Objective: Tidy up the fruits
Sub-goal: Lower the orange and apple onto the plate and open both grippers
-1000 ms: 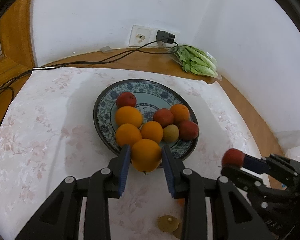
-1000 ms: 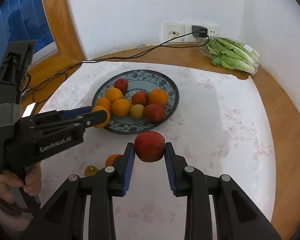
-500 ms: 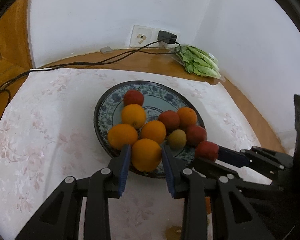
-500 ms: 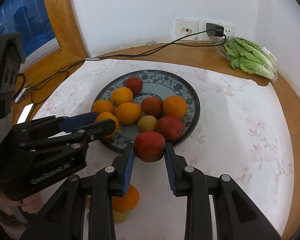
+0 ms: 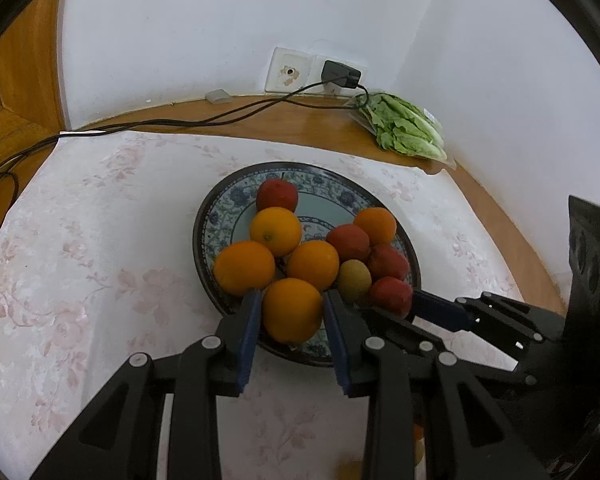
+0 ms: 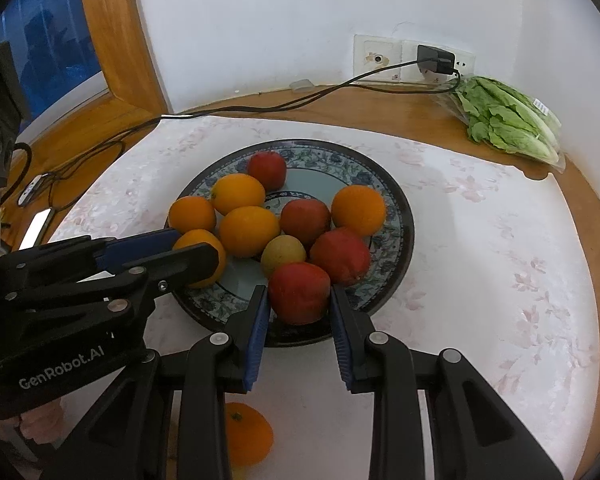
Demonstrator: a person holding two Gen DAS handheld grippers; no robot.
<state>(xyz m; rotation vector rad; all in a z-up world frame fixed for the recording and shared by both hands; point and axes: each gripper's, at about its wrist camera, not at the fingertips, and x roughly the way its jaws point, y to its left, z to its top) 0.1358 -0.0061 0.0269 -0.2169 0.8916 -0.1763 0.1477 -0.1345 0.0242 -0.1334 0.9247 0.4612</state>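
A blue patterned plate (image 5: 228, 208) (image 6: 396, 208) holds several oranges, red apples and one small yellow-green fruit (image 6: 283, 253). My left gripper (image 5: 292, 312) is shut on an orange (image 5: 292, 314) at the plate's near rim; it also shows in the right wrist view (image 6: 198, 252). My right gripper (image 6: 299, 300) is shut on a red apple (image 6: 299, 298) over the plate's near rim, next to the other apples; it shows in the left wrist view (image 5: 390, 296). One more orange (image 6: 246, 432) lies on the cloth below my right gripper.
A white flowered tablecloth (image 5: 80, 240) covers the round wooden table. Bagged lettuce (image 6: 508, 120) lies at the back right by the wall. A black cable (image 5: 180, 122) runs from the wall socket (image 5: 292, 72) across the back edge. A window frame (image 6: 112, 40) stands at left.
Both grippers have moved forward to the plate with their fruit: the orange and the red apple now sit over its near rim, where before they were short of it.
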